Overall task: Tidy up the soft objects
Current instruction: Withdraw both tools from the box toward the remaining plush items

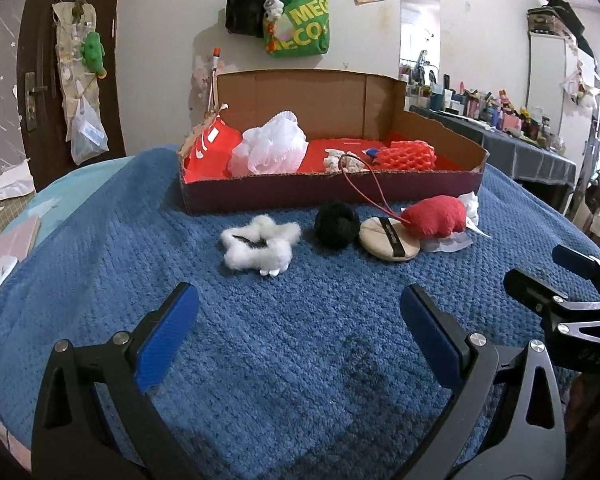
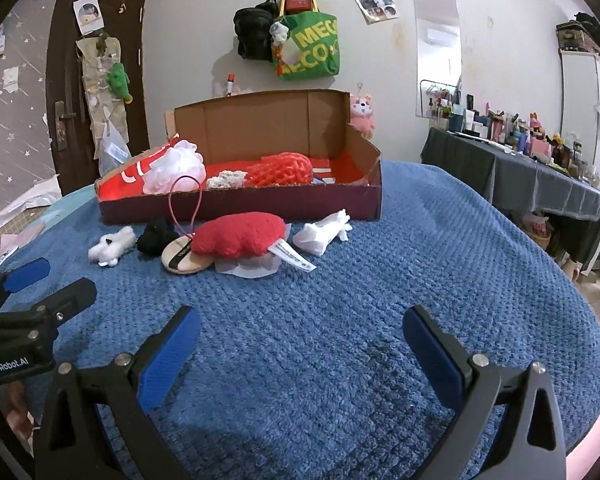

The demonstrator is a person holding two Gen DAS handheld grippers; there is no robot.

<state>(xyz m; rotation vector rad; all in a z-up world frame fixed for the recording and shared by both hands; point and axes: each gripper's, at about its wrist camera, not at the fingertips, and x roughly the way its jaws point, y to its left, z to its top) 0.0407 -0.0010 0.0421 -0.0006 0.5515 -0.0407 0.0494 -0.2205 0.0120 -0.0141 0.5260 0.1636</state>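
Note:
A cardboard box (image 1: pixel 332 196) (image 2: pixel 240 206) with a red lining stands on the blue blanket and holds a white mesh puff (image 1: pixel 270 146) (image 2: pixel 174 170), an orange net sponge (image 1: pixel 408 154) (image 2: pixel 280 170) and a small cream crochet piece (image 1: pixel 340 160). In front of it lie a white fluffy scrunchie (image 1: pixel 260 246) (image 2: pixel 112 248), a black pom-pom (image 1: pixel 336 224) (image 2: pixel 156 238), a beige powder puff (image 1: pixel 388 238) (image 2: pixel 184 258), a red plush (image 1: pixel 436 216) (image 2: pixel 240 236) and a white cloth bundle (image 2: pixel 324 230). My left gripper (image 1: pixel 296 312) and right gripper (image 2: pixel 300 334) are open and empty, short of the objects.
The blue blanket (image 1: pixel 300 360) covers a round surface that drops off at the right (image 2: pixel 580 340). A cluttered side table (image 2: pixel 540 168) stands far right. Bags hang on the wall behind the box (image 1: pixel 296 28). A door (image 2: pixel 96 80) is at the left.

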